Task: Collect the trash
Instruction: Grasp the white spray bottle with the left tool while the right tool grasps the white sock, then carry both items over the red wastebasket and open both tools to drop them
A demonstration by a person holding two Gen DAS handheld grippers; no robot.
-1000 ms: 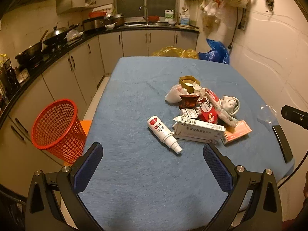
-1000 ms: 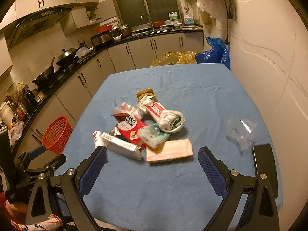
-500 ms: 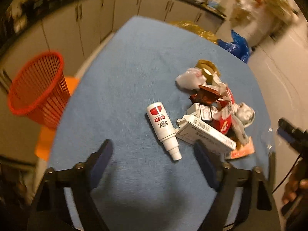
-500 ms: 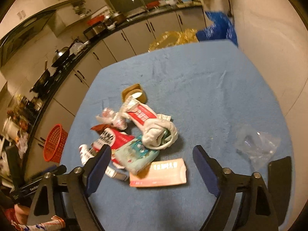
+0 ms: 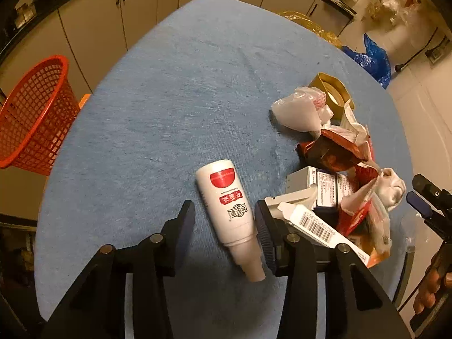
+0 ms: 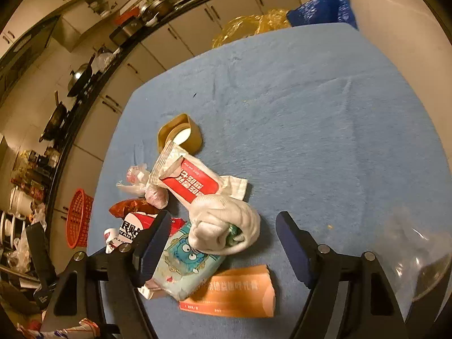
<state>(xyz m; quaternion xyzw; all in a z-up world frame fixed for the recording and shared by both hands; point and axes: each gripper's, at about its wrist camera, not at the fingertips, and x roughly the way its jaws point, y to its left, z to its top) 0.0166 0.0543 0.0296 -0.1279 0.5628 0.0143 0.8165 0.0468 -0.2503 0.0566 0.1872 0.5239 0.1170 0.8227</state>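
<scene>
A pile of trash lies on the blue table (image 5: 175, 99). A white bottle with a red label (image 5: 227, 206) lies flat between the fingers of my left gripper (image 5: 224, 226), which is open around it, pads not touching. A white box with a barcode (image 5: 313, 226) lies to its right. My right gripper (image 6: 223, 240) is open, its fingers either side of a white balled sock (image 6: 224, 227) and a light-blue cartoon packet (image 6: 186, 265). An orange box (image 6: 234, 293) lies below them. A red-and-white wrapper (image 6: 192, 180) and a gold tape roll (image 6: 180, 135) lie farther off.
A red mesh basket (image 5: 31, 113) stands off the table's left edge, also in the right wrist view (image 6: 77, 217). A clear plastic bag (image 6: 418, 257) lies at the table's right. Kitchen cabinets (image 5: 113, 14) run behind. Yellow and blue bags (image 6: 322, 8) sit past the far edge.
Both grippers have dropped toward the table and narrowed. The left now straddles the white bottle; the right now straddles the sock and blue packet.
</scene>
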